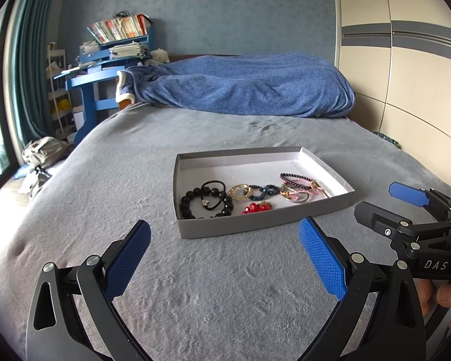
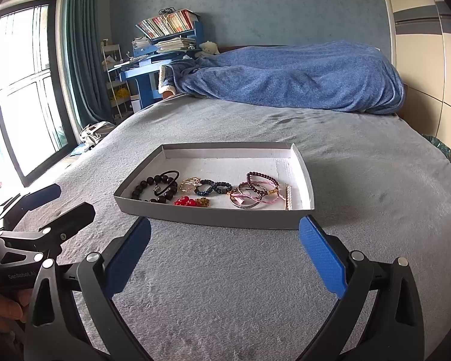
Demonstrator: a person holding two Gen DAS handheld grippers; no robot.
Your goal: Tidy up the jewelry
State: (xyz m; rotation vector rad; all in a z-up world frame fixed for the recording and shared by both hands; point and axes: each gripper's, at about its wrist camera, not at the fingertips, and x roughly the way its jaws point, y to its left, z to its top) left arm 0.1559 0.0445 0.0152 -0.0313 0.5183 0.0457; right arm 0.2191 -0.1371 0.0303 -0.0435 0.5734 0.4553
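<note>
A shallow grey cardboard tray (image 1: 255, 225) (image 2: 201, 218) with a white inside is lying on the grey bedspread (image 1: 195, 285) (image 2: 225, 285), and the jewelry is sitting along its near half; at the left a black bead bracelet (image 1: 192, 203) (image 2: 148, 187) is lying with a black hair tie (image 1: 215, 195) (image 2: 171, 180) looping over it; just right of these a gold bracelet (image 1: 240, 192) (image 2: 190, 184) is touching a dark blue beaded bracelet (image 1: 263, 191) (image 2: 213, 188); nearer the front wall a red bead cluster (image 1: 255, 208) (image 2: 187, 202) is resting; at the right a dark purple bead bracelet (image 1: 296, 180) (image 2: 261, 182) is overlapping pink cords and a silver bangle (image 1: 297, 198) (image 2: 246, 204), with a strand of white pearls (image 2: 288, 197) lying beside the right wall.

The left gripper (image 1: 225, 258) is hovering just short of the tray's near wall, its blue pads (image 1: 129, 258) spreading wide and gripping nothing; the right gripper (image 2: 225, 255) is hovering likewise over the bedspread near the tray, its fingers also spreading wide and bare; each is showing at the edge of the other's view, side by side.

At the far end of the bed a blue blanket (image 1: 249, 87) (image 2: 291, 75) is lying heaped; beyond it on the left a blue desk (image 1: 90, 81) (image 2: 141, 75) is carrying books (image 1: 120, 28) (image 2: 168, 24).
</note>
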